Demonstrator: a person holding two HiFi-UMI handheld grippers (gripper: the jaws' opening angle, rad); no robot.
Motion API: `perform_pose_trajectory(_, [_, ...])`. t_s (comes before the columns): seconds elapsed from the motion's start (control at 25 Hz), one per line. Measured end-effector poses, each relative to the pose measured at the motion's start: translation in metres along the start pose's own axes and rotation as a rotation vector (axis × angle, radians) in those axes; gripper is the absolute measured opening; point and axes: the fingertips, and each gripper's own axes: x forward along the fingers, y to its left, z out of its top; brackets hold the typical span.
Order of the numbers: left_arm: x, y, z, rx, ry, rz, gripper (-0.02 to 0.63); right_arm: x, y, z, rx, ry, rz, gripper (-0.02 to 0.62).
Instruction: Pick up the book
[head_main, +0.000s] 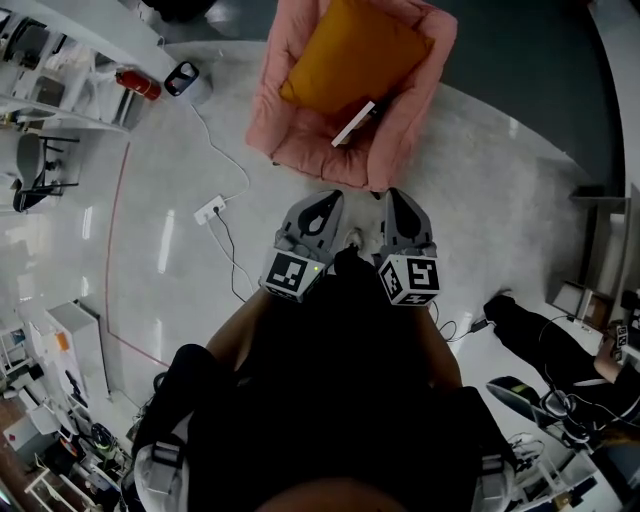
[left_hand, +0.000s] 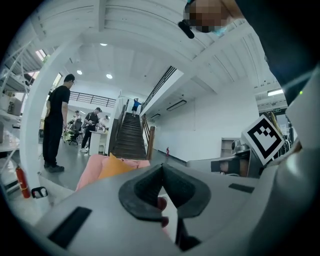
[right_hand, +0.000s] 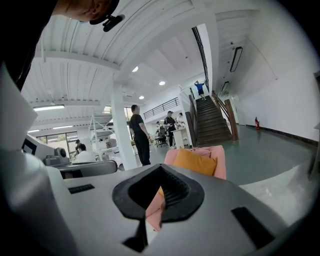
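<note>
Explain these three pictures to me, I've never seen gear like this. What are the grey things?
They are two hand-held grippers, the left gripper and the right gripper, held by a person; no robot. One picture looks down from a camera on the person's head. The other two come from cameras on each gripper, looking along its jaws. Both are shut and empty. Ahead stands a pink armchair with an orange cushion and the book on its seat.

White book (head_main: 354, 123) tilted on pink armchair (head_main: 412, 105) seat, beside orange cushion (head_main: 345, 52).
</note>
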Motion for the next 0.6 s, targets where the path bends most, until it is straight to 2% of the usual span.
perform_pose_trajectory(0.28, [0.037,-0.005,-0.009,0.003,0.022,0.055,0.008,0.025,-0.038,0.005,0.017,0.007,0.037,0.002])
perform_pose_trajectory(0.6, [0.05,0.011,-0.012,0.008,0.057,0.11,0.008,0.036,-0.049,0.005,0.044,0.029,0.032,0.002])
